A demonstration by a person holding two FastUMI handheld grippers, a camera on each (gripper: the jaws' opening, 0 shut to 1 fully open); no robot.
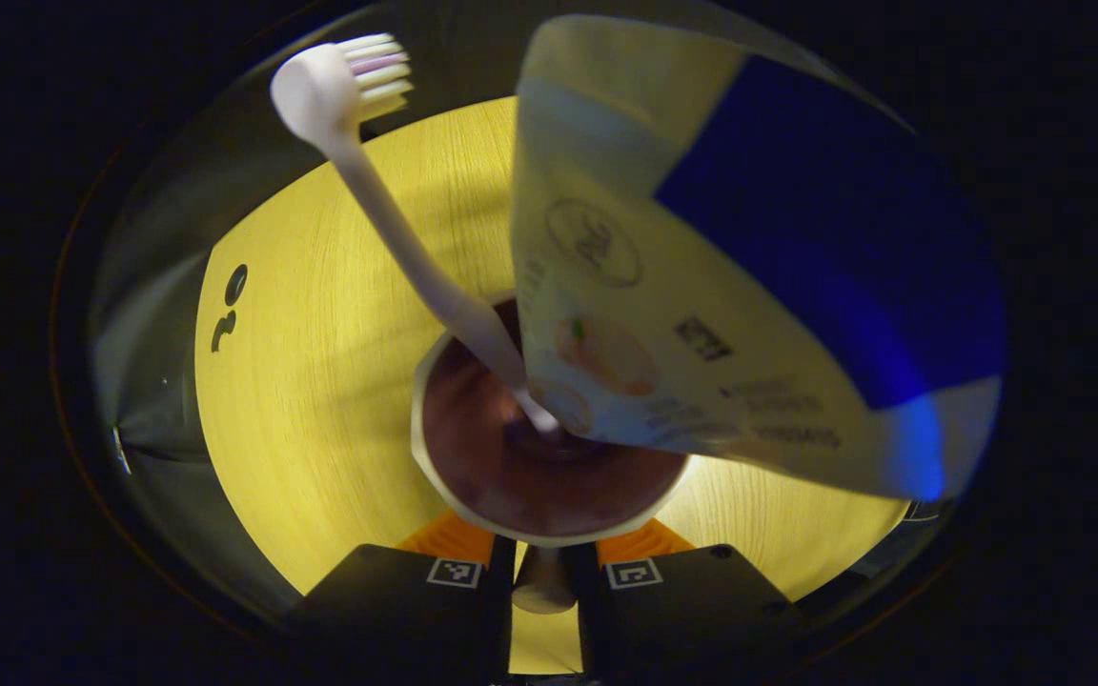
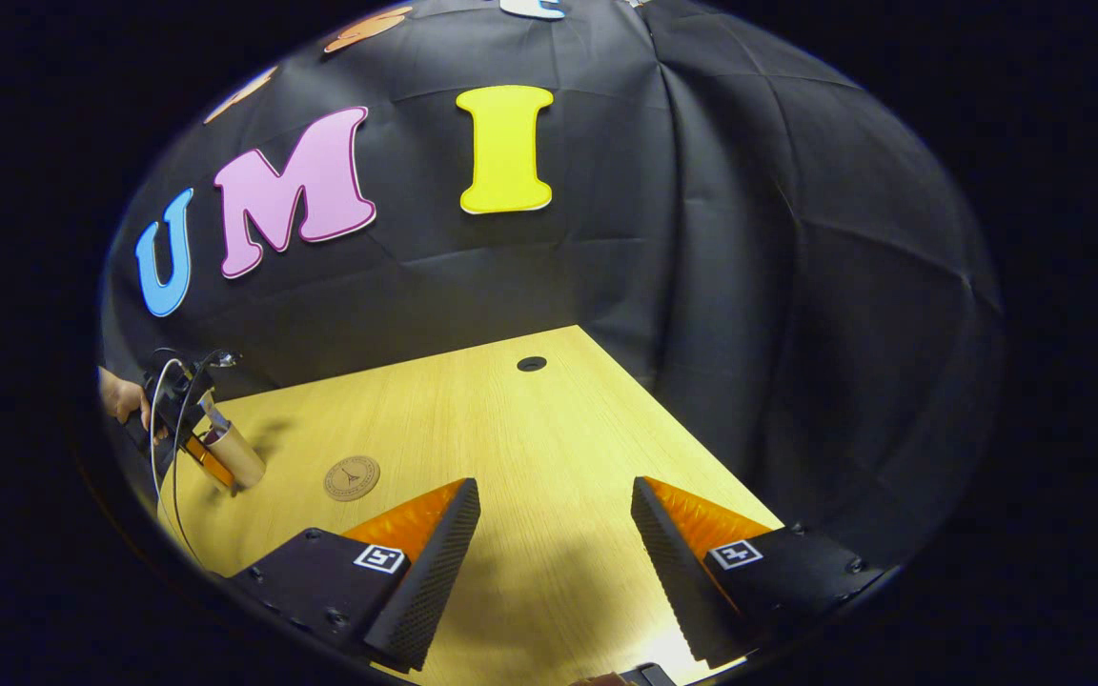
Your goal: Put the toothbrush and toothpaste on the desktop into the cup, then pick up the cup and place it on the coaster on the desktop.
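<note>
Pale wood-grain desktop (image 2: 530,448) runs under both grippers, brightly lit and yellowish, ending against a creased black cloth wall (image 2: 797,286).

In the left gripper view, the left gripper (image 1: 543,572) has its two fingers drawn close around the cup's handle (image 1: 543,583), pinching it between them. The cup (image 1: 473,476) sits just beyond, seen from above with a dark inside and a light rim. The toothbrush (image 1: 387,210) stands in it, leaning away with bristles at the far end, and the toothpaste (image 1: 701,314) tube rests in it too, looming large toward the camera.

In the right gripper view, the right gripper (image 2: 554,534) hangs over bare desktop with fingers spread wide, nothing between them. Farther off lies the round brown coaster (image 2: 352,477), with the cup (image 2: 236,455) near it, apart, gripped by the other tool in a hand (image 2: 120,398). A small dark hole (image 2: 531,363) marks the far desktop.
</note>
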